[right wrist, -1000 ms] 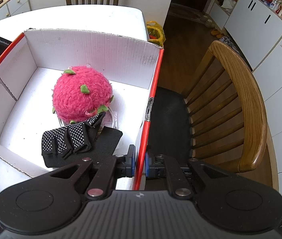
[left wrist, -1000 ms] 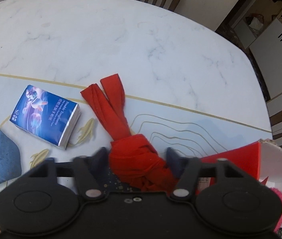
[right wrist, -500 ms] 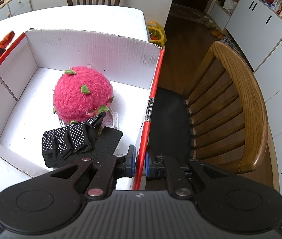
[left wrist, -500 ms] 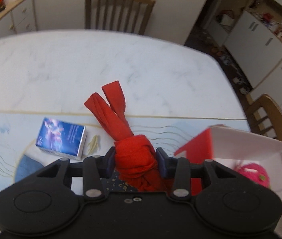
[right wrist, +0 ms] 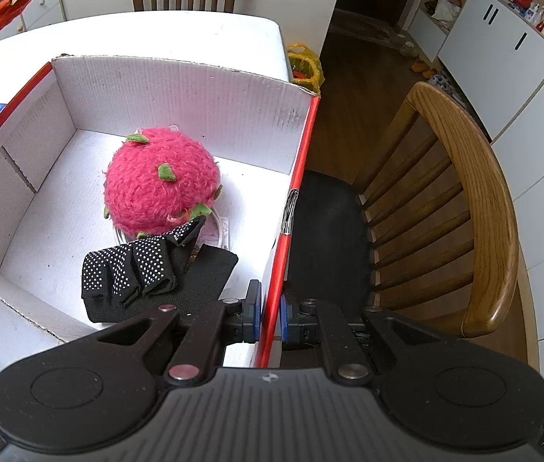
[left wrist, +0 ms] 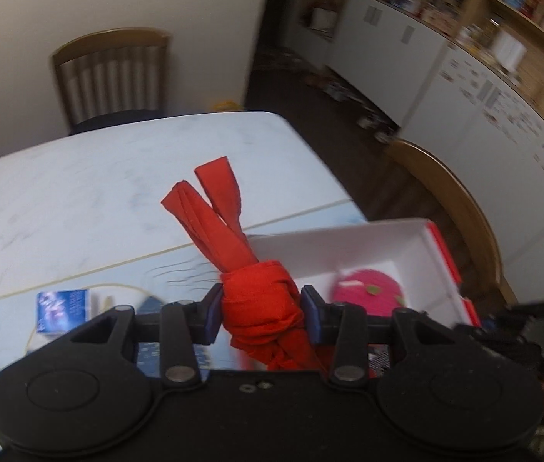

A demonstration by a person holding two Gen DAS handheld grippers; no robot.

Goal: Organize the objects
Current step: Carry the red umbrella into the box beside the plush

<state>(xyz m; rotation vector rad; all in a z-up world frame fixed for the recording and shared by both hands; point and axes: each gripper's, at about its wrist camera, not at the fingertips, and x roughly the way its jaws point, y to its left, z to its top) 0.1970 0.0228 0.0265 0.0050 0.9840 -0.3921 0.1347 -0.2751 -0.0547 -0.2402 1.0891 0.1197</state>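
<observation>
At the far left, a small blue tissue packet (left wrist: 63, 311) is seen lying on the marbled tabletop (left wrist: 79, 192). Just to its right, the left tongs (left wrist: 260, 317) are pinched on the knot of a red knotted cloth (left wrist: 260, 304), which is held above the tabletop with its two loose ends (left wrist: 210, 200) fanned forward. Further right, a white cardboard box with red outer faces (left wrist: 368, 238) is seen standing at the tabletop's edge, the cloth being held near its left wall. Inside the box, a fuzzy pink plush fruit with green leaves (right wrist: 160, 186) is seen resting on the floor, and a black glove with white dots (right wrist: 133, 269) is laid touching its near side, on a folded black fabric (right wrist: 210, 273). The right-hand wall of the box (right wrist: 295, 192) is pinched at its red rim by the right tongs (right wrist: 270, 315), which are pressed almost together. Beyond that wall, a wooden chair with a dark seat (right wrist: 464, 192) is placed just beside the box.
</observation>
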